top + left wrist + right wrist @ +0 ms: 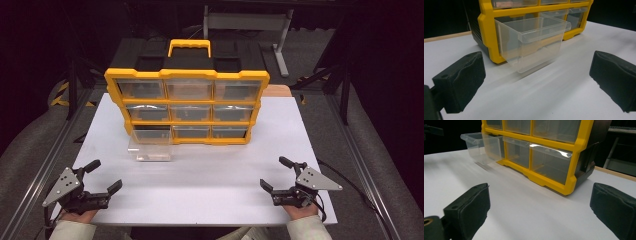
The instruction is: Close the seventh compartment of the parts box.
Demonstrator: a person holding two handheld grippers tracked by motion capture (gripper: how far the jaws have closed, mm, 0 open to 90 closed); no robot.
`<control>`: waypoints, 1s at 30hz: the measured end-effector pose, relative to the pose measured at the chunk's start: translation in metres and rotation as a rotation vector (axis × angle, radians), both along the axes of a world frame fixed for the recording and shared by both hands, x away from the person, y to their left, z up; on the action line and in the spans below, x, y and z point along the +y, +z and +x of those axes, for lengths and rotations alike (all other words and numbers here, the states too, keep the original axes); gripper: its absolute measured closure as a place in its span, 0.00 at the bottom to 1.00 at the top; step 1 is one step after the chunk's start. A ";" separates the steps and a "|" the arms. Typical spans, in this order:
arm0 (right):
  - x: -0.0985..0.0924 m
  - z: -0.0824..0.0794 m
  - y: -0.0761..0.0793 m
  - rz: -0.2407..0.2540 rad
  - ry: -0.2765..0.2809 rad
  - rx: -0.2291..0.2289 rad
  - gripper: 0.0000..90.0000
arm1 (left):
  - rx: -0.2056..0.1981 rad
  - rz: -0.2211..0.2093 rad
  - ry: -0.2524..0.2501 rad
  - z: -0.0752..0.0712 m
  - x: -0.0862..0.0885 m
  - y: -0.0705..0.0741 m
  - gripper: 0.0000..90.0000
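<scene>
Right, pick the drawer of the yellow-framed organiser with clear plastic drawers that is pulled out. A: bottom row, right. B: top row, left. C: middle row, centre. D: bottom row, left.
D: the clear plastic drawer juts forward from the bottom-left bay of the yellow-framed organiser onto the white table, while the other drawers sit flush in the frame.

The person wears light, cream sleeves on both arms. Each hand holds a black tool with two fat black jaws. The left gripper and the right gripper each carry a flat grey three-cornered plate on top, dotted with small screws. The jaw pads look soft and a little bumpy. A black cable trails from the right one.
</scene>
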State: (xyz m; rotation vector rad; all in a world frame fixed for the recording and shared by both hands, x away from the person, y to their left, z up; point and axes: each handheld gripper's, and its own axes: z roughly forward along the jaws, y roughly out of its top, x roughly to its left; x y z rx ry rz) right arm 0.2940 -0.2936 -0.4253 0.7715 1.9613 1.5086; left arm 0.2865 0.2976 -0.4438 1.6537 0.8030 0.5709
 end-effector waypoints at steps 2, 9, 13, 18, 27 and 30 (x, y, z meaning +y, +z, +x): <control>0.000 0.000 0.000 0.001 0.000 0.001 0.04 | 0.002 0.000 -0.001 0.000 0.000 0.000 0.01; -0.001 0.001 -0.001 0.003 -0.004 0.007 0.04 | 0.001 -0.002 -0.006 0.001 0.000 0.000 0.01; 0.000 0.001 -0.001 0.003 -0.003 0.007 0.04 | 0.003 -0.004 -0.007 0.001 0.000 0.000 0.01; 0.000 0.001 -0.001 0.000 -0.003 0.009 0.04 | 0.011 -0.005 -0.008 0.001 -0.001 0.000 0.02; 0.001 0.002 -0.003 -0.002 0.001 0.017 0.04 | 0.025 -0.023 -0.043 0.010 -0.008 0.005 0.02; 0.001 0.003 -0.003 -0.004 0.003 0.018 0.04 | 0.024 -0.029 -0.052 0.014 -0.010 0.008 0.02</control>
